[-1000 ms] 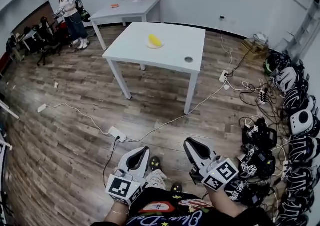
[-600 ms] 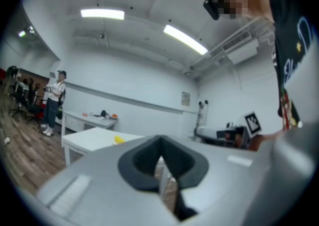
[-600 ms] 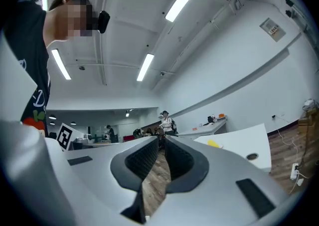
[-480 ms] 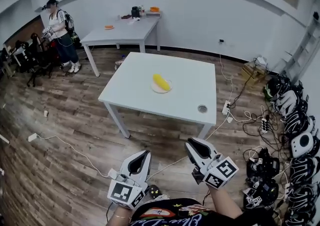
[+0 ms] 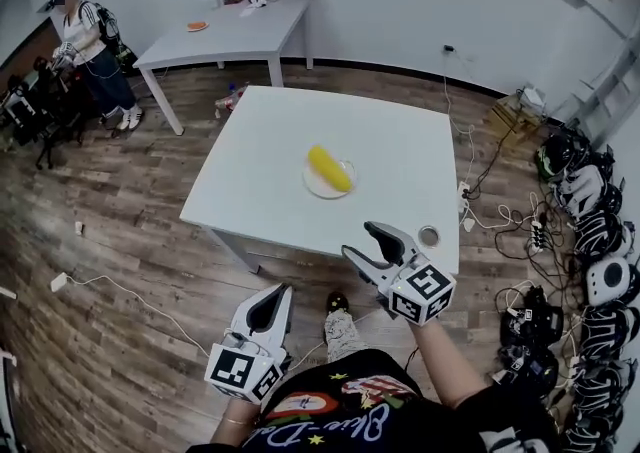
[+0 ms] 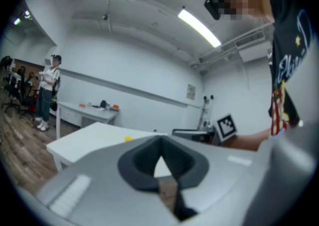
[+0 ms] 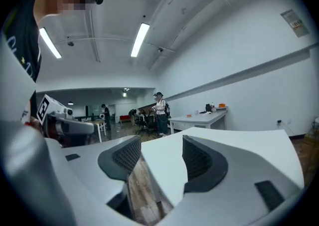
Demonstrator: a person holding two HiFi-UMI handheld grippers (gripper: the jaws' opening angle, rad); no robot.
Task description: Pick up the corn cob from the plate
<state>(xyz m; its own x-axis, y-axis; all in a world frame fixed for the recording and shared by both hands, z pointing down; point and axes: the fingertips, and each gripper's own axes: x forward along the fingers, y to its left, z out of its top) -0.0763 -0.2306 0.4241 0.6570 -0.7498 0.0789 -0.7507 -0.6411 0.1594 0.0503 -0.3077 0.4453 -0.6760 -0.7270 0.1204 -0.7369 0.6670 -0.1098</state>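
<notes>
**Approach stage: corn not yet reached**

Left gripper [image 5: 278,293]: hangs short of the table's [image 5: 250,191] near edge, over the floor. Its jaws are pressed together with nothing in them.

Right gripper [image 5: 360,241]: at the table's near edge. Its jaws are opening and already wide; only the table's corner shows through the gap — nothing is held.

Small round item [image 5: 429,236]: on the table's near right corner, just beside the right gripper. I cannot tell what it is.

Corn [image 5: 328,167]: lies slantwise on the plate [image 5: 312,186] near the table's middle, untouched and well apart from both grippers.

Finding: the step in hand is the reach. In my judgement the next move calls for the right gripper to advance over the table toward its middle, tip downward, and set its jaws across the cob's width before closing. The rounded cob may roll on the plate — a grip at mid-length is advised.
</notes>
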